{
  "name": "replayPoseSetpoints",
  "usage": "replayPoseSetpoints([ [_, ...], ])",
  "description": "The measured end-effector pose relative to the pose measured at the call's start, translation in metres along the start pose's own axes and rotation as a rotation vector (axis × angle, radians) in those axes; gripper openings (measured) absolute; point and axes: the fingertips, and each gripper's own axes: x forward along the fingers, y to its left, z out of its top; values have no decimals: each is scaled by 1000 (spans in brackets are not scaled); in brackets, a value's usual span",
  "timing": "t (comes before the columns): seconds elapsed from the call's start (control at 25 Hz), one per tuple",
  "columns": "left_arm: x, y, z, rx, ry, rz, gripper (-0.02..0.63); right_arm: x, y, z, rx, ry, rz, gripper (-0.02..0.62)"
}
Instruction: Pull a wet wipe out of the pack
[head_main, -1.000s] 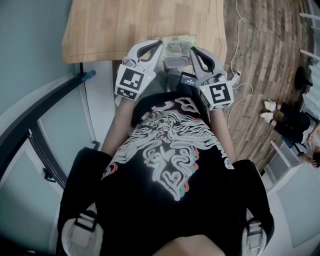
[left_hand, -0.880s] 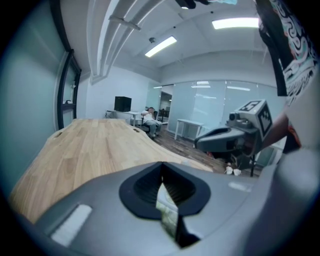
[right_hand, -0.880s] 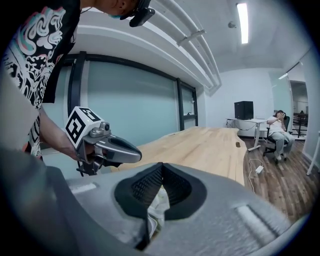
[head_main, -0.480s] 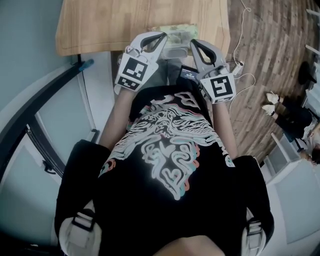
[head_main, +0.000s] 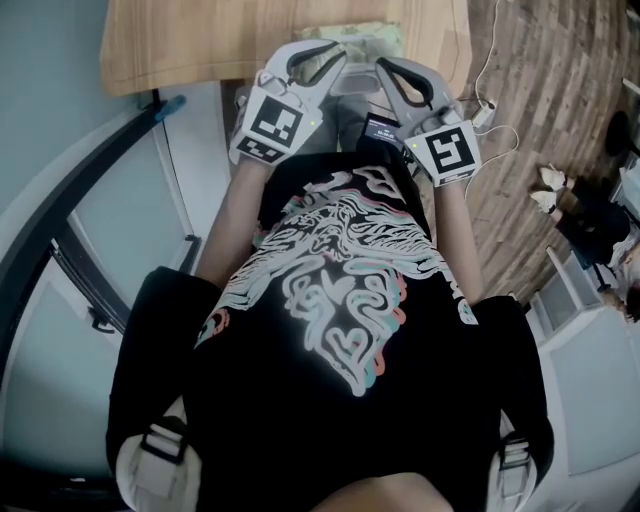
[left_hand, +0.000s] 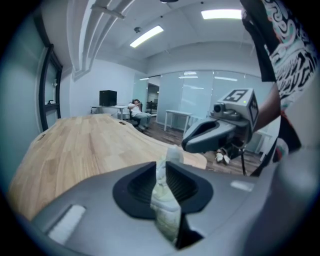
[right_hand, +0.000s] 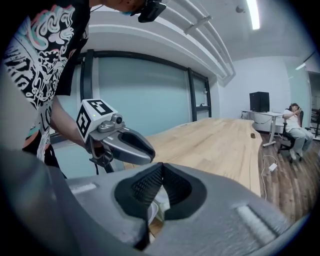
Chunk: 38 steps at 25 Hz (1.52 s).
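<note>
Head view: a wet-wipe pack (head_main: 358, 36), pale green, lies at the near edge of the wooden table (head_main: 200, 40), toward its right corner; its print is too small to read. The left gripper (head_main: 338, 56) and right gripper (head_main: 381, 68) point at it from either side. Each carries a black-and-white marker cube (head_main: 274, 125). A small black device (head_main: 381, 128) on the person's chest bears a label, unreadable. Plank floor (head_main: 540, 100) with a white cable (head_main: 490, 60) runs past the table's right edge.

Left gripper view: the left gripper (left_hand: 165, 162) has a crinkled greenish-white end of the pack (left_hand: 167, 200) between its jaws. They have just been opening a little, yet both pads lie against it. Beyond stretch the tabletop (left_hand: 85, 150), the right gripper (left_hand: 190, 142), a black monitor (left_hand: 107, 97), a seated person (left_hand: 136, 107), glass partitions (left_hand: 200, 95) and ceiling strip lights (left_hand: 147, 36).

Right gripper view: the right gripper (right_hand: 161, 165) has its jaw tips together. A white scrap (right_hand: 155, 210) shows through the gap beneath; whether it is gripped I cannot tell. Only this view shows the frosted glass wall (right_hand: 140, 95) behind the left gripper (right_hand: 150, 150).
</note>
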Motion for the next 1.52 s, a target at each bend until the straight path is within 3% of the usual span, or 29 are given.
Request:
replayPoseSetpoints([
  [0.44, 21, -16, -20, -13, 84, -95, 121, 2, -2, -21, 3, 52, 1, 0],
  [0.8, 35, -17, -32, 40, 154, -118, 126, 0, -2, -25, 14, 42, 11, 0],
  [1.08, 41, -23, -30, 34, 161, -156, 124, -3, 2, -28, 16, 47, 15, 0],
  [1.2, 42, -24, -31, 42, 176, -161, 102, -5, -1, -29, 38, 37, 7, 0],
  [1.32, 42, -25, -35, 66, 209, -155, 6, -8, -8, -29, 51, 30, -7, 0],
  [1.52, 41, -24, -39, 62, 223, -156, 0, -9, -14, -27, 44, 30, -15, 0],
])
